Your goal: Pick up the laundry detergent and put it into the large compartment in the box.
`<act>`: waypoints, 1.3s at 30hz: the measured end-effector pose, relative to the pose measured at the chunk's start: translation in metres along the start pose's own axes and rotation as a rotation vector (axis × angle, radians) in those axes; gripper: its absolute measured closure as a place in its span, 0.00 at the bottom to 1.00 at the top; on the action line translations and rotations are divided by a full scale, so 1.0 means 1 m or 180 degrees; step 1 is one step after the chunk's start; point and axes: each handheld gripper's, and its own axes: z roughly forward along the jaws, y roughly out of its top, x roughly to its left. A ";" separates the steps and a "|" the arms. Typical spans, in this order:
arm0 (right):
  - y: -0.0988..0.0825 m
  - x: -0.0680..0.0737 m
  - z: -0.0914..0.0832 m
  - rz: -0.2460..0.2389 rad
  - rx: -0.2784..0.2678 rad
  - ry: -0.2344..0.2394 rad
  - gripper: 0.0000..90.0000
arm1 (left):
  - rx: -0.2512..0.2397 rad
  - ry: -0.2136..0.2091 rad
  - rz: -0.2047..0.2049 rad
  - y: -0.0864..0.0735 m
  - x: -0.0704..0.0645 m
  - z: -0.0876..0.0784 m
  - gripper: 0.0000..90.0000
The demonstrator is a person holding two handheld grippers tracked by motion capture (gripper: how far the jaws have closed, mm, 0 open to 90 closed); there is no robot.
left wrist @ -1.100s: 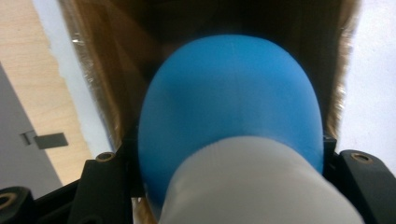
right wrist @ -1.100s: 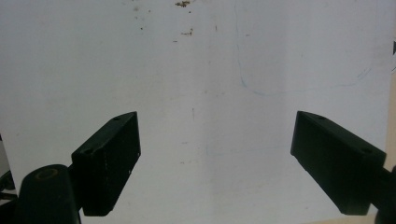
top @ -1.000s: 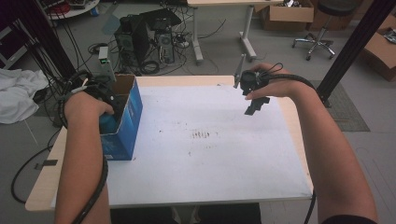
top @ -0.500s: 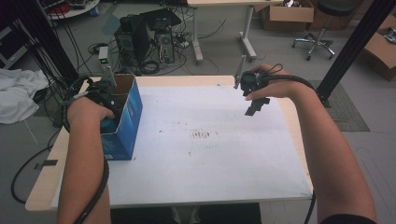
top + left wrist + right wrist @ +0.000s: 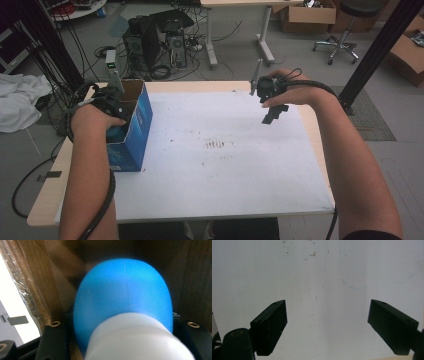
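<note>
Gripping smooth rounded blue bottle [image 5: 125, 297], white ribbed cap, left tool [image 5: 122, 325] inside cardboard box [image 5: 131, 125]; right tool [image 5: 328, 327] wide, empty.

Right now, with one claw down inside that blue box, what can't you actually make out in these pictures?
- Left claw: high view, hand and blue cardboard box wall cover its jaws.
- Blue object with a white end: left gripper view, too close, blurred, cut off below; unidentifiable.
- Box bottom: left gripper view, hidden behind that object.
- Right claw: right gripper view, open over the white tabletop; body cut off below.
</note>
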 end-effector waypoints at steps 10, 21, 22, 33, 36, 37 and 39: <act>0.001 0.001 -0.001 -0.0010 0.0006 -0.0007 0.18 | -0.0014 0.0050 0.0082 -0.001 -0.007 -0.006 0.39; 0.005 0.002 -0.002 -0.0035 -0.0013 -0.0015 0.18 | -0.0030 0.0043 0.0079 -0.004 -0.007 -0.017 0.35; 0.006 0.002 -0.003 -0.0045 -0.0011 -0.0020 0.18 | -0.0035 0.0033 0.0071 -0.005 -0.008 -0.018 0.34; 0.007 0.004 -0.007 -0.0053 -0.0028 -0.0035 0.18 | -0.0127 0.0088 0.0100 -0.008 -0.015 -0.048 0.26; 0.007 0.004 -0.007 -0.0054 -0.0020 -0.0036 0.18 | -0.0112 0.0113 0.0124 -0.008 -0.016 -0.052 0.25; 0.007 0.004 -0.007 -0.0057 -0.0021 -0.0040 0.18 | -0.0130 0.0121 0.0128 -0.008 -0.018 -0.055 0.25; 0.007 0.005 -0.007 -0.0048 -0.0035 -0.0041 0.18 | -0.0136 0.0130 0.0139 -0.008 -0.018 -0.057 0.25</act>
